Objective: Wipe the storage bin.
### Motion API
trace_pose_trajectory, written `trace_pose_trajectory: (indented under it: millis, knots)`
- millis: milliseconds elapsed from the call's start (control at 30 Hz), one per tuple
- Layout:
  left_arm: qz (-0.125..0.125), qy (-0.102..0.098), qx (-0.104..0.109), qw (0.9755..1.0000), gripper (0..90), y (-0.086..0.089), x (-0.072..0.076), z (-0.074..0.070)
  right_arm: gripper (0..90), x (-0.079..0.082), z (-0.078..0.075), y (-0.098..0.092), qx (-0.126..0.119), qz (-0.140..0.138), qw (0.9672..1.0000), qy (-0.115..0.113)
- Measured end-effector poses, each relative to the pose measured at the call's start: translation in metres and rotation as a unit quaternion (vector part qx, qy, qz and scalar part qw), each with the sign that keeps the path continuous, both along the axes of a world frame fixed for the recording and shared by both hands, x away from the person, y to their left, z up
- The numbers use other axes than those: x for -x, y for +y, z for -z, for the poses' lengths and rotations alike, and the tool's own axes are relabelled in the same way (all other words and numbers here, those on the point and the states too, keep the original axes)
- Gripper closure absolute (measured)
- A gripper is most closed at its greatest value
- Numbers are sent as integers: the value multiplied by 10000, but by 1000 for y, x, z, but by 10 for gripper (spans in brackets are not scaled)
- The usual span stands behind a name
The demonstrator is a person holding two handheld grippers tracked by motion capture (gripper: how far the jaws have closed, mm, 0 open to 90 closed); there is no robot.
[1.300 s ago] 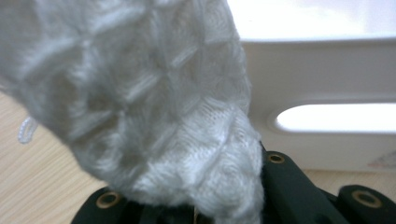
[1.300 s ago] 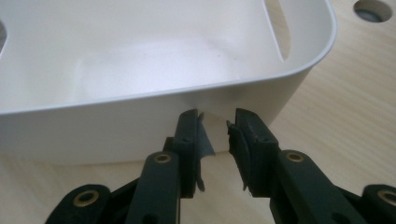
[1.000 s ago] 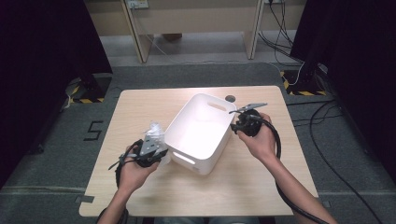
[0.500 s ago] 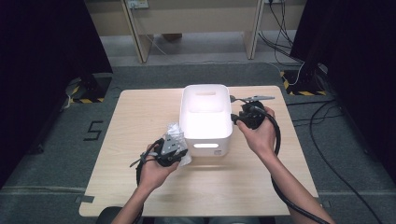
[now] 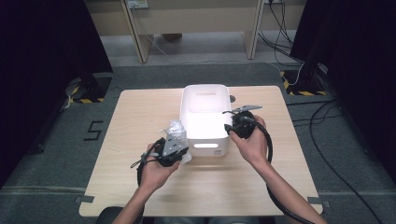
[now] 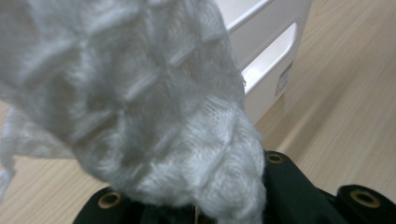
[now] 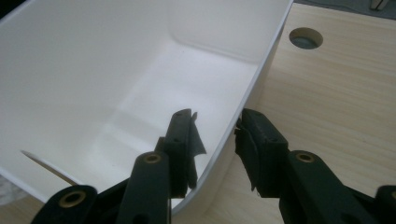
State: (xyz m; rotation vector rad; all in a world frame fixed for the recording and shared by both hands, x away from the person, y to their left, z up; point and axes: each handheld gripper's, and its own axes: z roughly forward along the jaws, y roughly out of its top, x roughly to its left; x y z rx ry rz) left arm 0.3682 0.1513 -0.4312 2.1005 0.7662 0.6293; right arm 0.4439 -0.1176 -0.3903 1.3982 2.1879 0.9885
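The pale wooden table (image 5: 140,121) stands on a grey carpeted floor (image 5: 56,163), and a small round hole (image 7: 306,38) is cut through the tabletop near its far edge. On the floor left of the table a black figure five (image 5: 94,130) is marked, and yellow-and-black striped tape (image 5: 308,92) lies off both far corners of the table, with dark curtains (image 5: 42,51) hanging beyond on either side. Past the far edge of the table stand light wooden furniture legs (image 5: 140,32), and black cables (image 5: 322,116) trail over the floor to the table's right.
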Motion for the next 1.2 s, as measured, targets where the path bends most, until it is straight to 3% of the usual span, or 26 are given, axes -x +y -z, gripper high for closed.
trace_pose_trajectory:
  millis: [67, 433, 933, 1200]
  knots:
    - [-13, 23, -21, 10000, 813, -1, -1, 2, 647, 1, 4, 2, 109, -38, 9999, -37]
    - [-57, 26, -24, 10000, 814, -3, -1, 9, 683, 1, -7, -1, 54, 45, 9999, -119]
    - [-46, 168, 17, 9998, 815, -7, -5, 17, 701, 0, -4, 0, 133, -50, 9998, -134]
    - [-32, 235, -108, 9997, 815, -9, -7, 24, 700, 0, -4, 0, 134, -73, 9998, -137]
